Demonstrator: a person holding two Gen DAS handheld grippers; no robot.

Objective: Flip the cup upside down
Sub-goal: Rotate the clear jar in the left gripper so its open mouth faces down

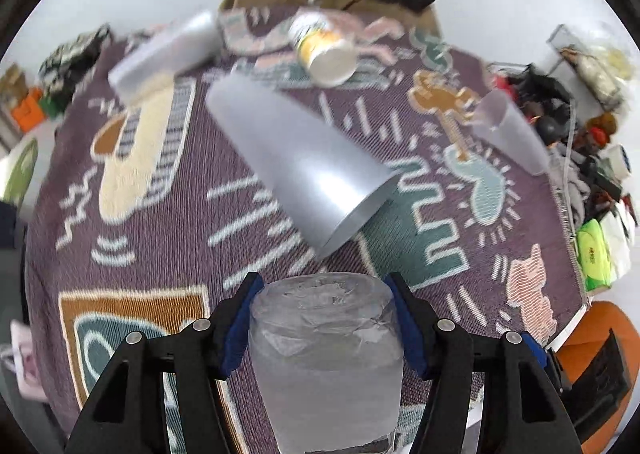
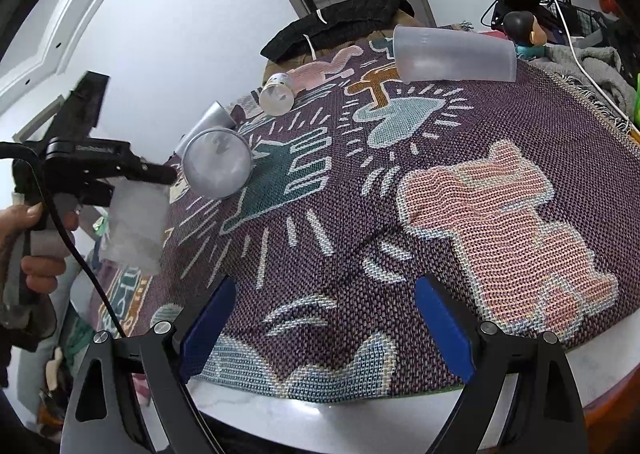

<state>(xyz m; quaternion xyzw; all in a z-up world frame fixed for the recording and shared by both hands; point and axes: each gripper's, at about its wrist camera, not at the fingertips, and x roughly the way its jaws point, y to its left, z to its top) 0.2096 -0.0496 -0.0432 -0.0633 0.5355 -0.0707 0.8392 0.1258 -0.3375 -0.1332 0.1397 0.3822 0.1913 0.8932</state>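
Left gripper (image 1: 325,286) has its blue fingers (image 1: 236,328) closed on the sides of a frosted translucent cup (image 1: 326,350), held off the table at 6 o'clock in the left wrist view; to finish well, roll the wrist fully over, keep the squeeze light since the thin wall looks crumpled, and set the rim flat on the patterned cloth (image 2: 400,214) clear of the big frosted cup (image 1: 304,166) lying at 12 o'clock. Right gripper (image 2: 326,324) hangs wide open, holding nothing, over the near table edge.
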